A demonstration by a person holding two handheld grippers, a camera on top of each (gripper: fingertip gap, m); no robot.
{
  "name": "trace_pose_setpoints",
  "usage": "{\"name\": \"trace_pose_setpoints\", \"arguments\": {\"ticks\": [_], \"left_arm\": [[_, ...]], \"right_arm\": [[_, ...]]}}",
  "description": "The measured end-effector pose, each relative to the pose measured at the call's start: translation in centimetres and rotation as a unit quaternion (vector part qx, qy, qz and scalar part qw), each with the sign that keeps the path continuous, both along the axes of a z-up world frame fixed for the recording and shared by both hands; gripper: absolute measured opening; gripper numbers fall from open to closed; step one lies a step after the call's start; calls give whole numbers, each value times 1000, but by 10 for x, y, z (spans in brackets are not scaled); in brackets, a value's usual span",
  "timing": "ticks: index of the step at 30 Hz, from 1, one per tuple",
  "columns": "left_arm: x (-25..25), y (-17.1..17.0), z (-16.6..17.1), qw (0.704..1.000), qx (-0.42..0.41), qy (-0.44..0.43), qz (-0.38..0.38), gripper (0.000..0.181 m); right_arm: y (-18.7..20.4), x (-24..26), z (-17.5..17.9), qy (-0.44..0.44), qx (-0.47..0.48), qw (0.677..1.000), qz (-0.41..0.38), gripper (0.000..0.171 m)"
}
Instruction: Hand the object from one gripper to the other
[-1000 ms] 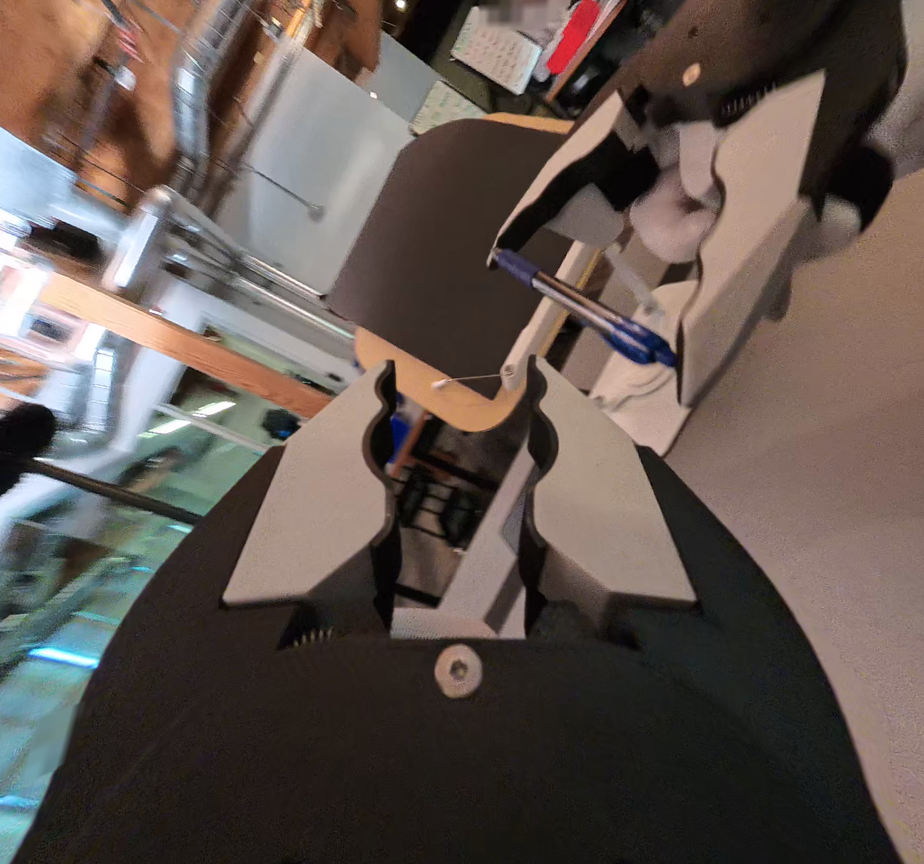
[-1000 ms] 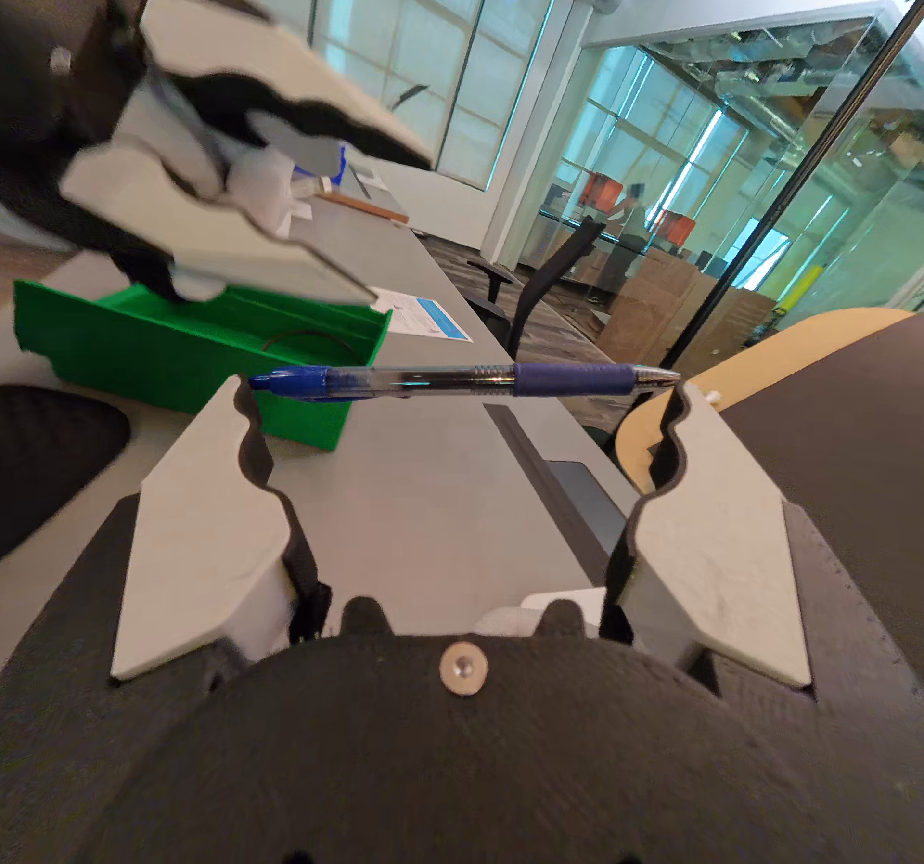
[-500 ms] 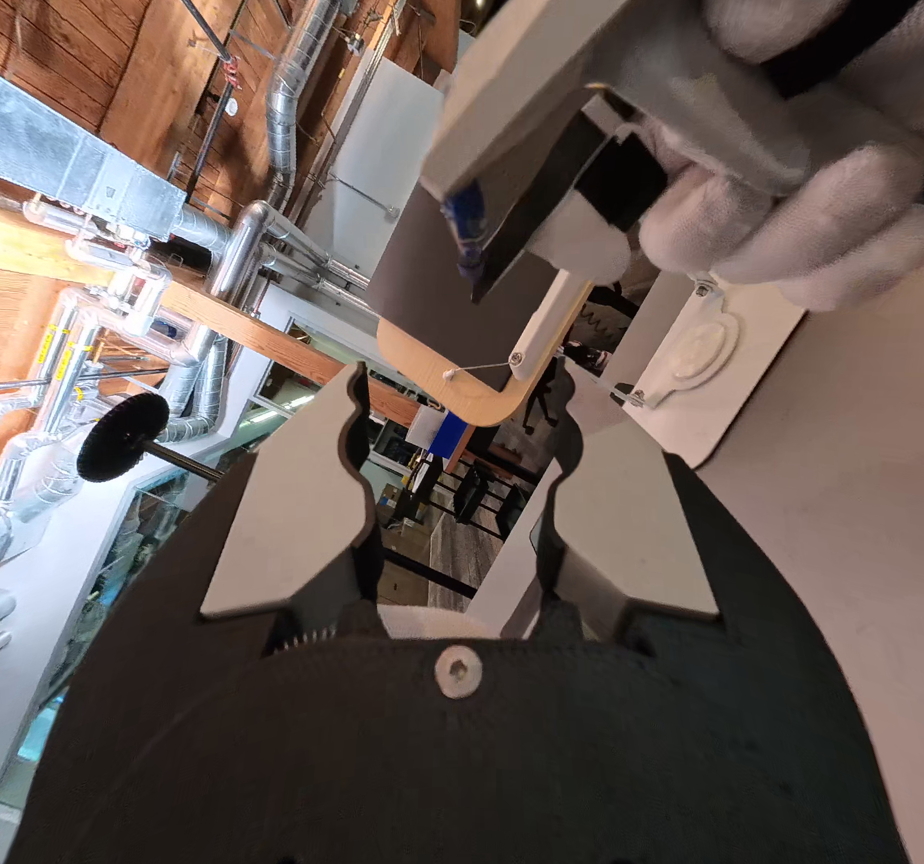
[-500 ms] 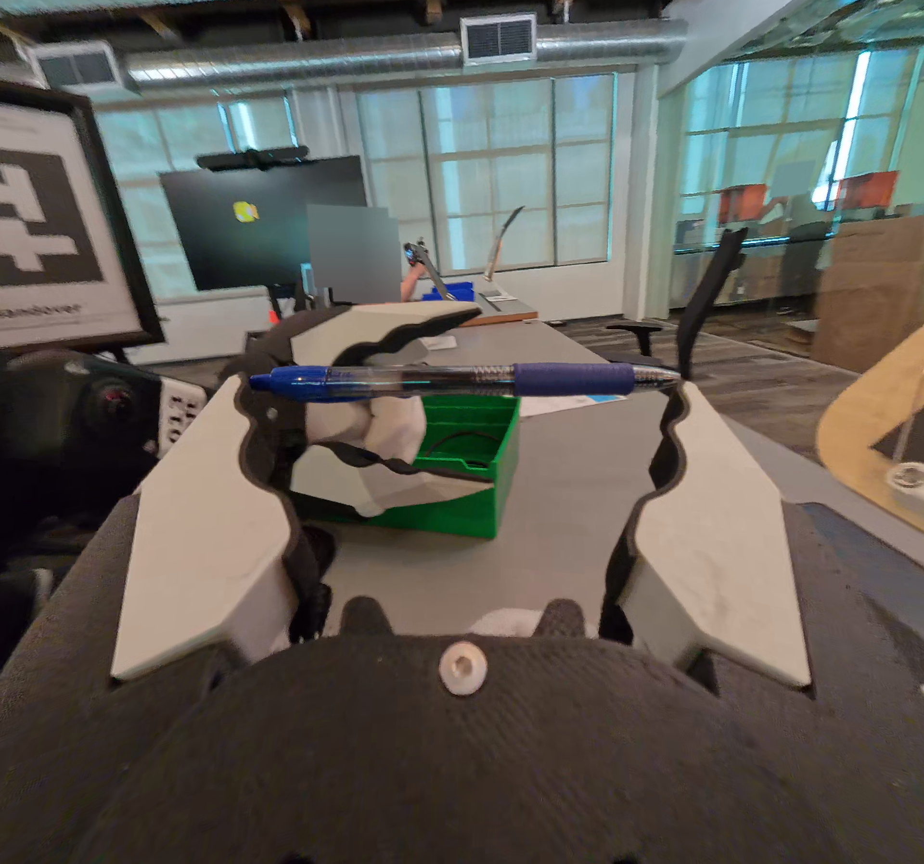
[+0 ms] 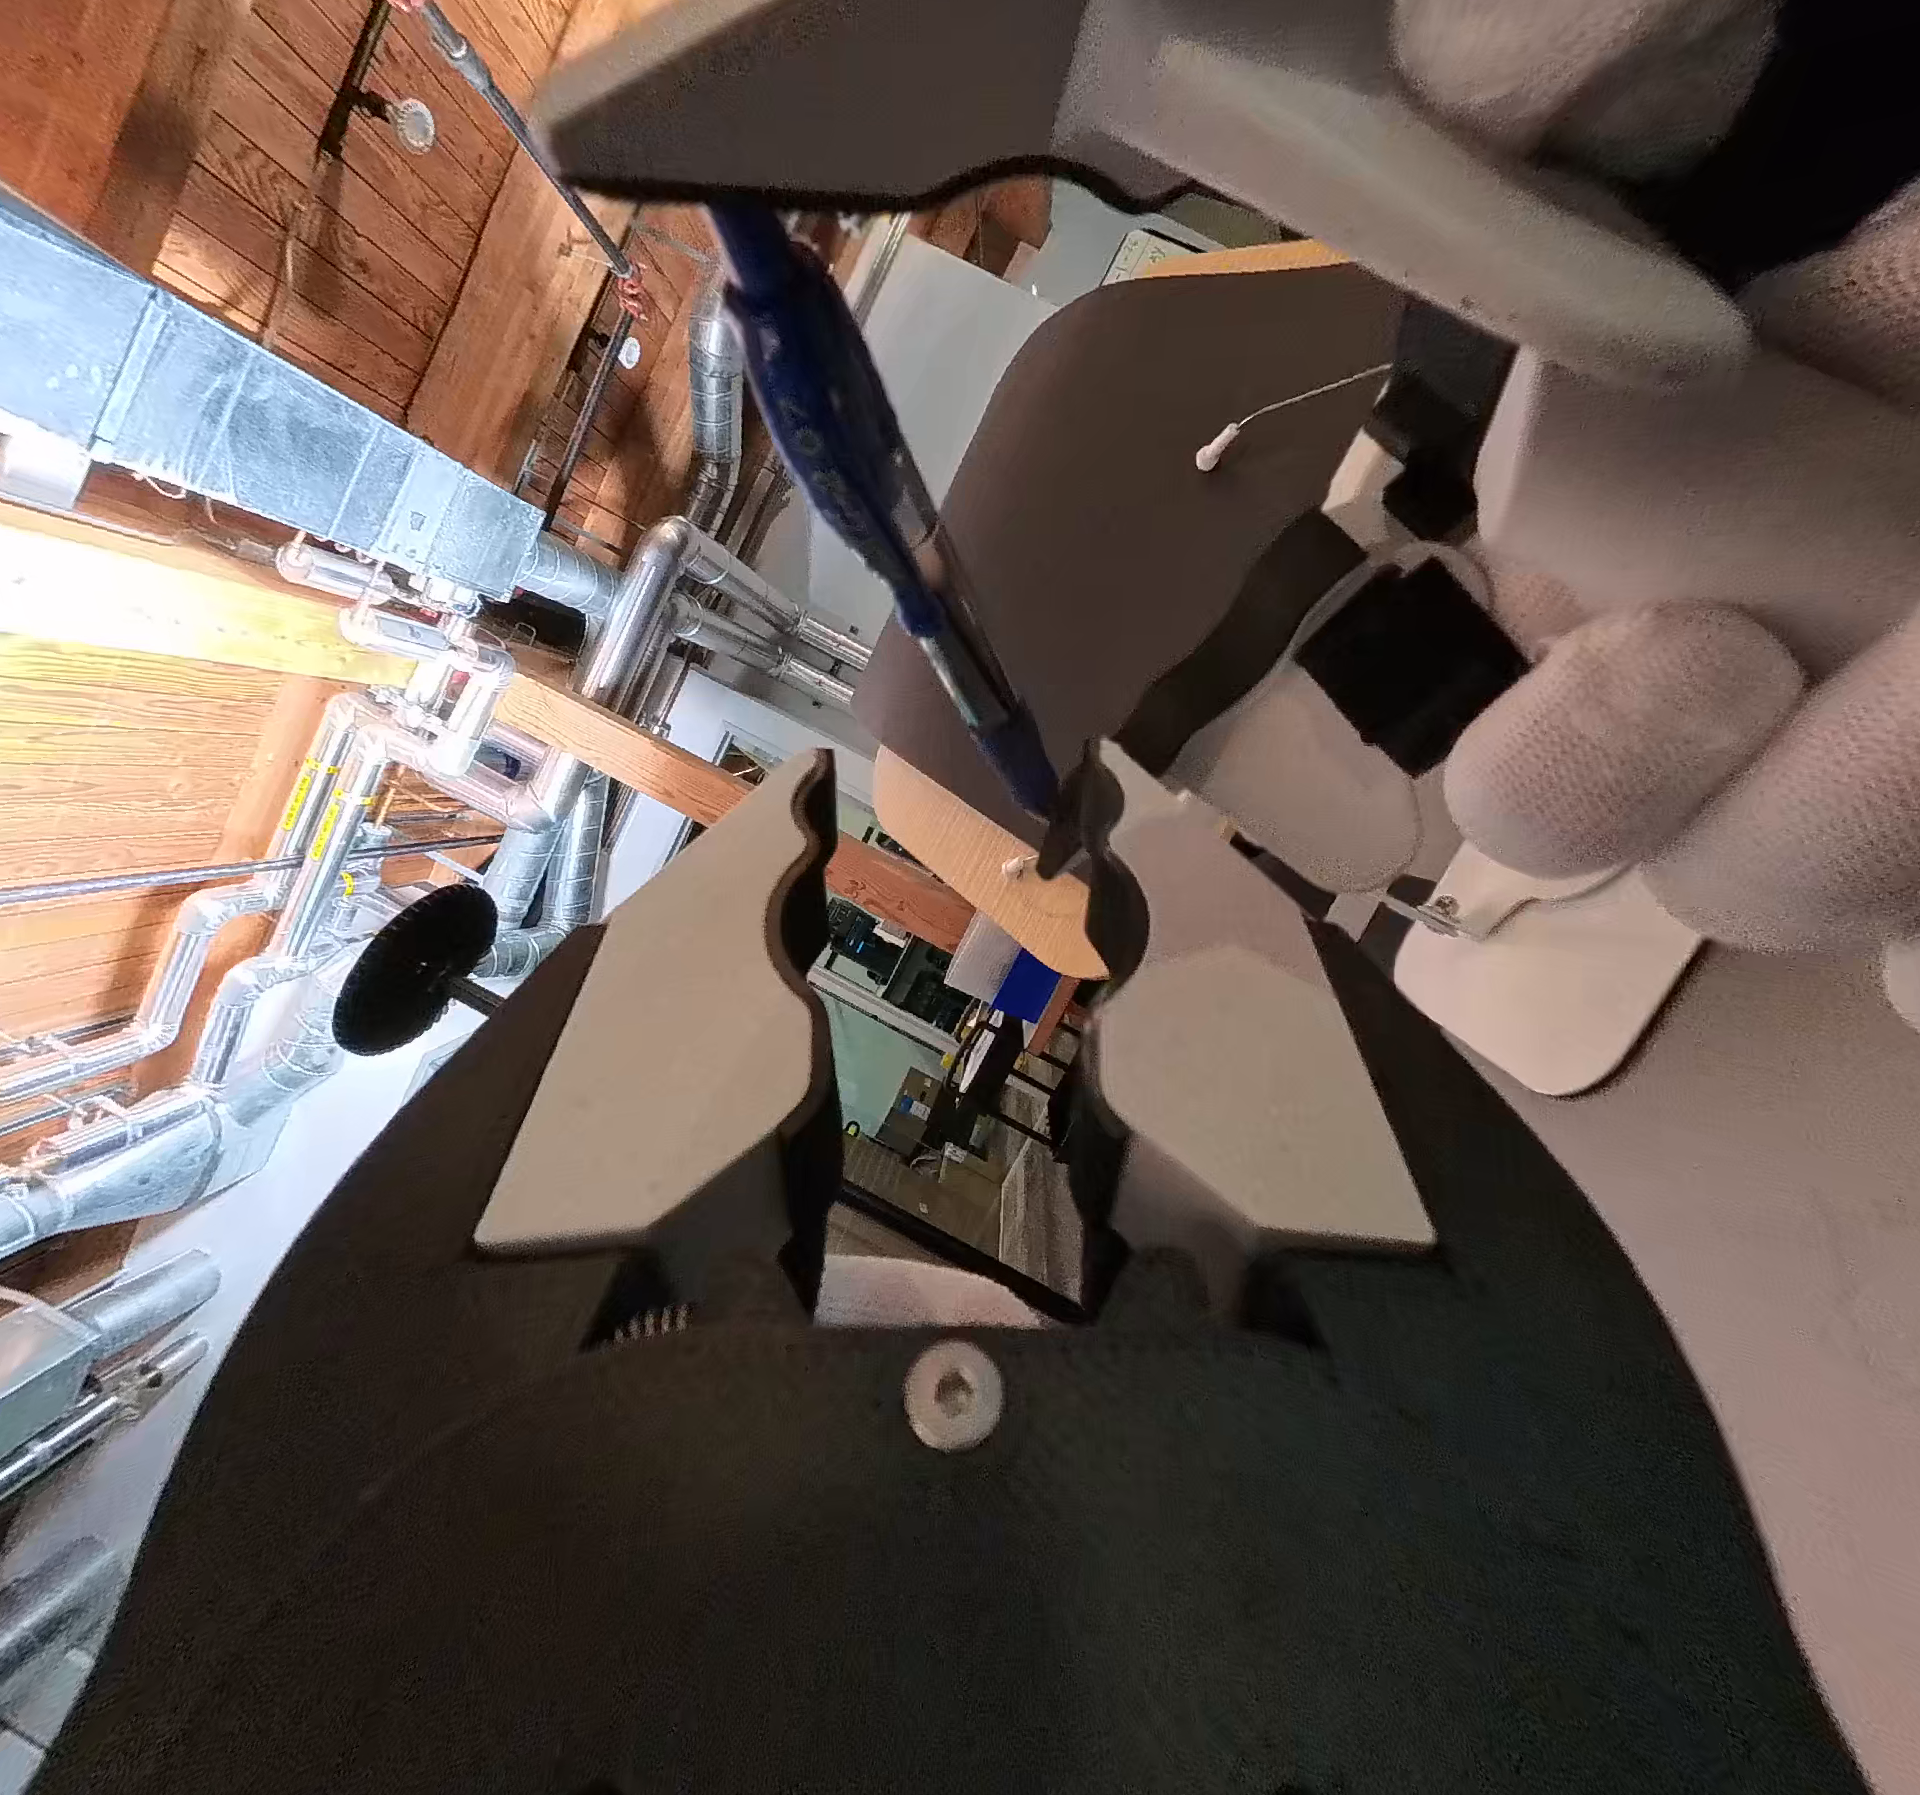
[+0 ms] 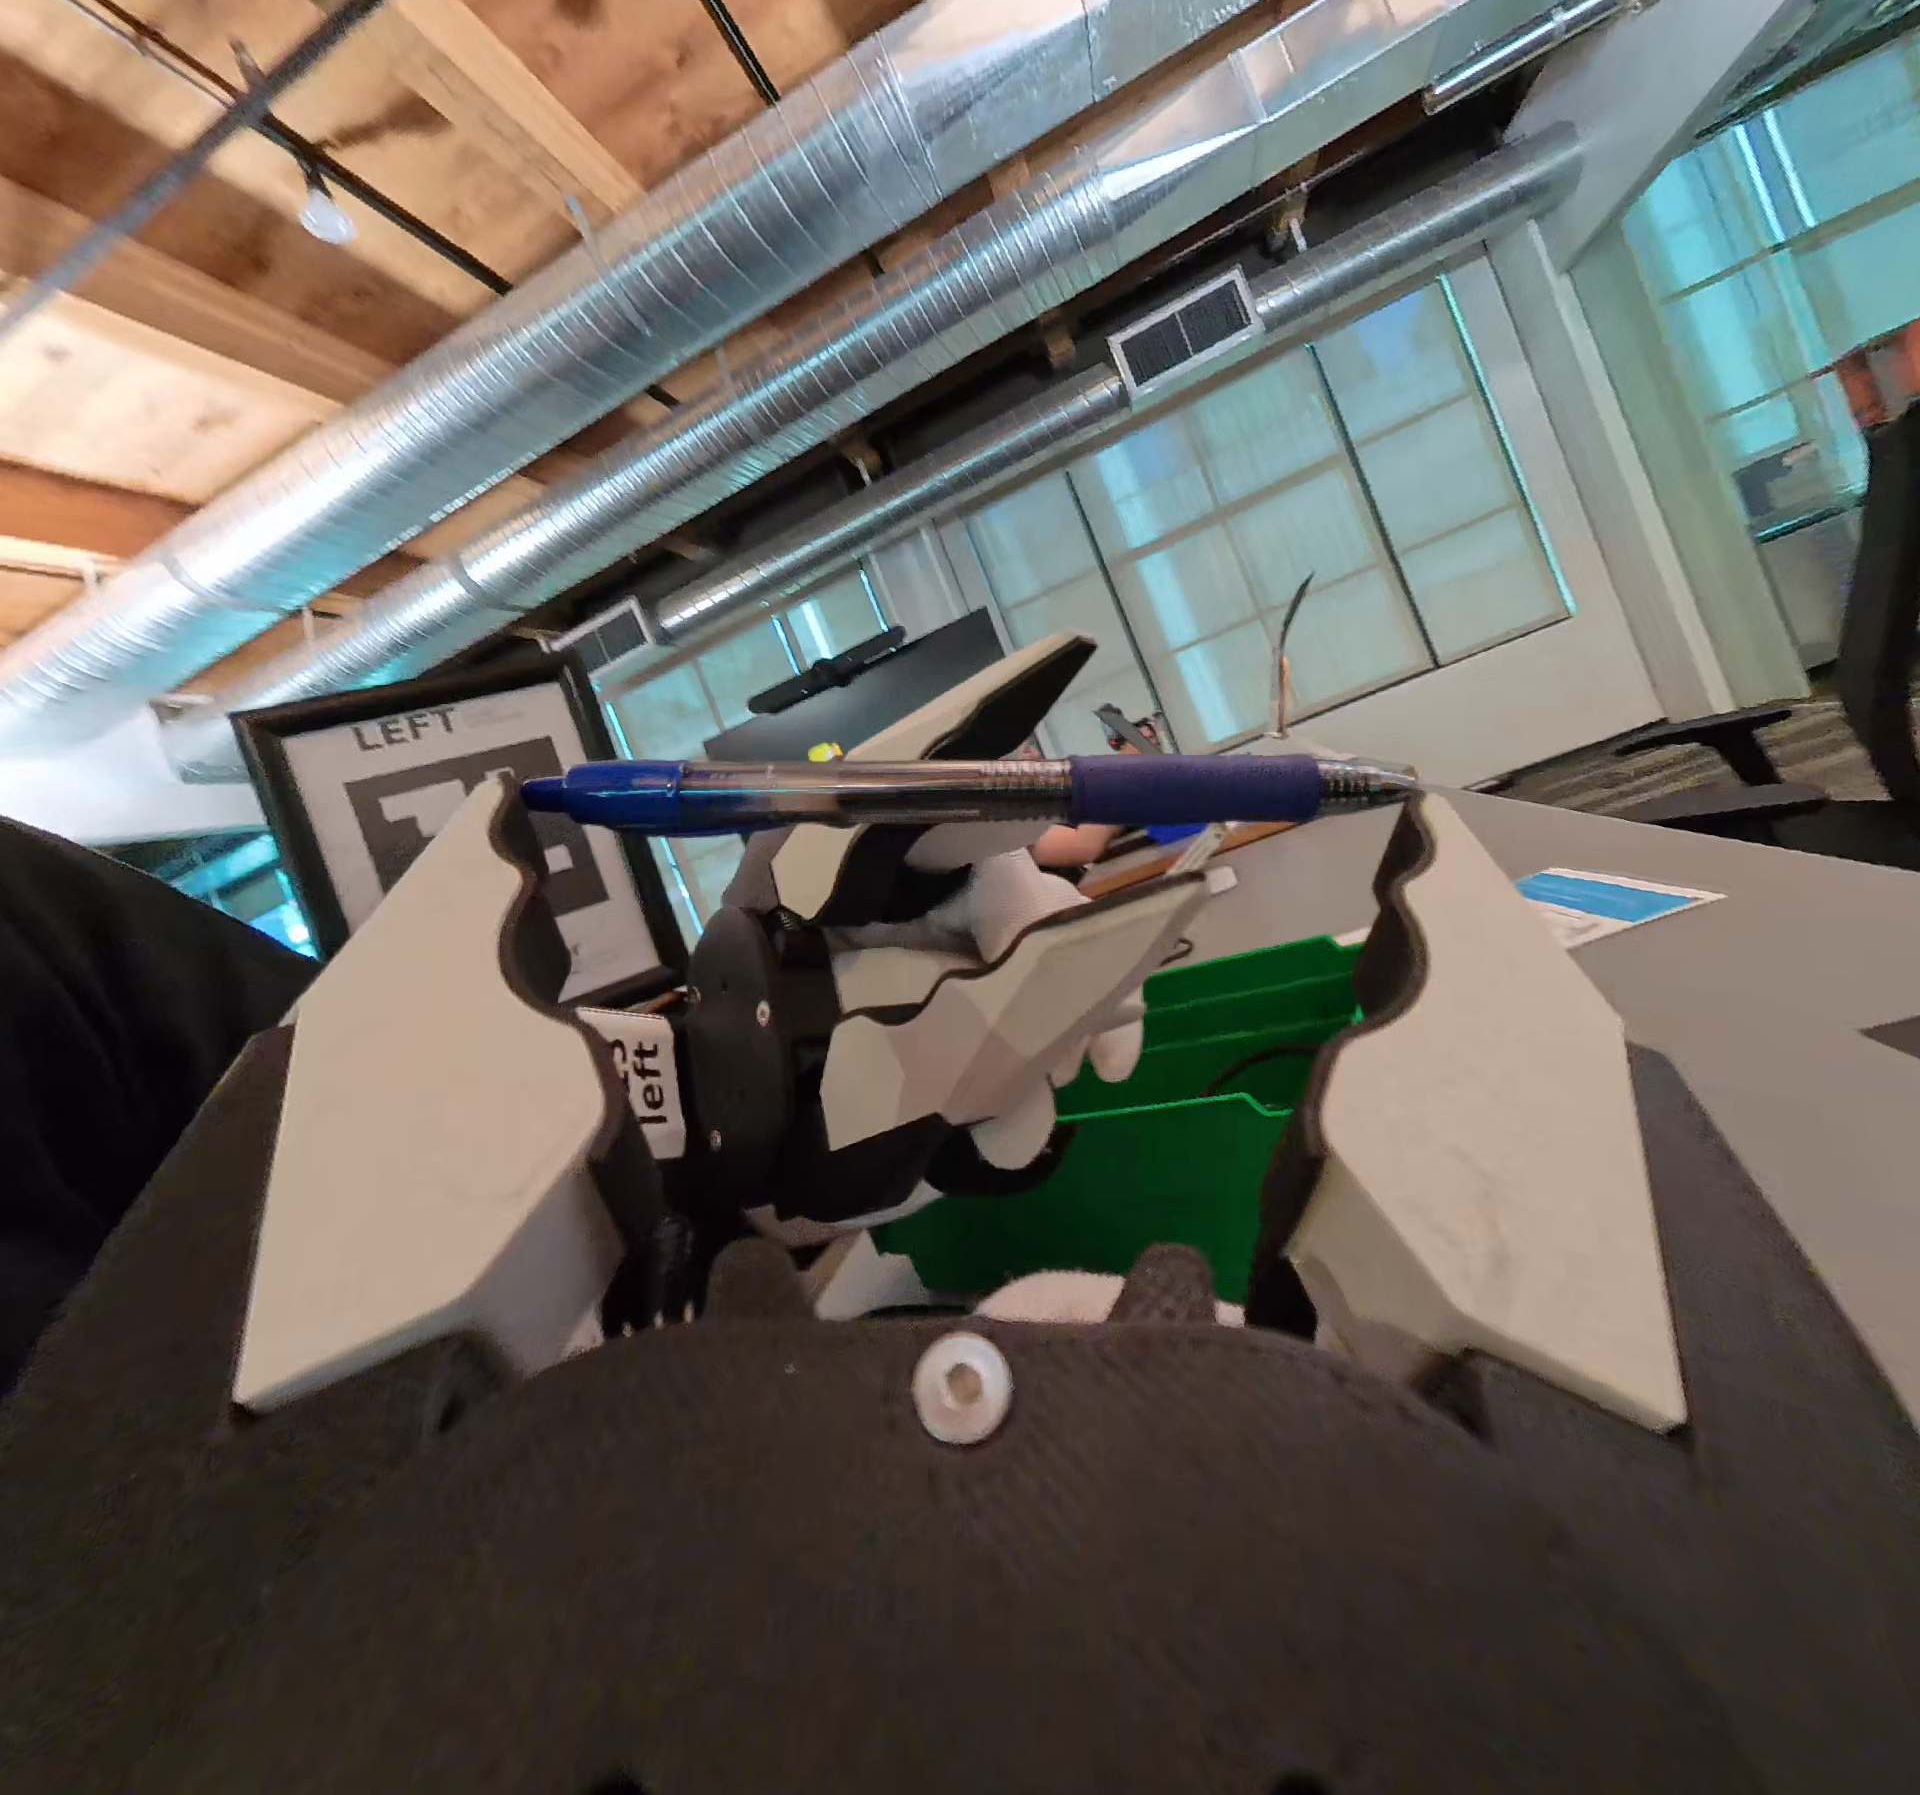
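A blue pen (image 6: 935,791) is clamped end to end between the fingertips of my right gripper (image 6: 961,805). It lies level across the jaws. My left gripper (image 6: 1143,769) shows just beyond the pen in the right wrist view, open, its fingers above and below the pen line and not touching it. In the left wrist view my left gripper (image 5: 956,810) is open and empty. The right gripper (image 5: 862,498) fills the top of that view and holds the pen (image 5: 831,415) slanting down. The pen's lower end sits by my right-hand fingertip (image 5: 1101,810).
A green bin (image 6: 1143,1163) stands on the grey table (image 6: 1662,914) behind the grippers. A gloved hand (image 5: 1662,706) grips the right tool. A dark chair back (image 5: 1122,519) with a wooden rim stands beyond. Ceiling ducts fill the upper background.
The right gripper with the pen has tilted upward and closed in on the left gripper. The pen has come down to the left gripper's fingertips. The left jaws stay open.
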State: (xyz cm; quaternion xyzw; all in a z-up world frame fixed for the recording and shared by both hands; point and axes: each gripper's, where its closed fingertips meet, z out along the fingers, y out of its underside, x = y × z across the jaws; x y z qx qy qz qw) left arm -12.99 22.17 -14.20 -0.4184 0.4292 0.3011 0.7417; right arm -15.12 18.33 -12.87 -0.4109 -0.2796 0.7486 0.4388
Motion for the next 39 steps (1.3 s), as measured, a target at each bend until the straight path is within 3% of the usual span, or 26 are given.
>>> {"name": "trace_pose_setpoints", "arguments": {"ticks": [12, 20, 24, 27, 30, 34, 36, 39], "left_arm": [[3, 4, -2, 1000, 8, 20, 9, 13], [-3, 8, 0, 1000, -14, 17, 22, 10], [-14, 22, -10, 993, -106, 40, 42, 8], [-23, 30, -23, 971, -234, 14, 42, 8], [-27, 28, -41, 924, -381, -19, 22, 9], [-22, 11, -67, 830, -556, -40, -20, 9], [-15, 2, -69, 788, -611, -65, -44, 9], [-5, -8, -67, 737, -665, -90, -81, 9]], "right_arm": [[-16, 6, 10, 69, -42, 993, 81, 152], [-13, 7, 11, 73, -42, 994, 67, 151], [2, 7, 3, 39, -24, 999, 13, 156], [9, 9, -1, -23, 73, 994, -79, 153], [15, 7, -11, -123, 227, 947, -193, 150], [19, 5, -25, -229, 417, 829, -294, 151], [21, 4, -27, -254, 475, 776, -329, 153], [22, 4, -28, -272, 518, 731, -350, 152]]}}
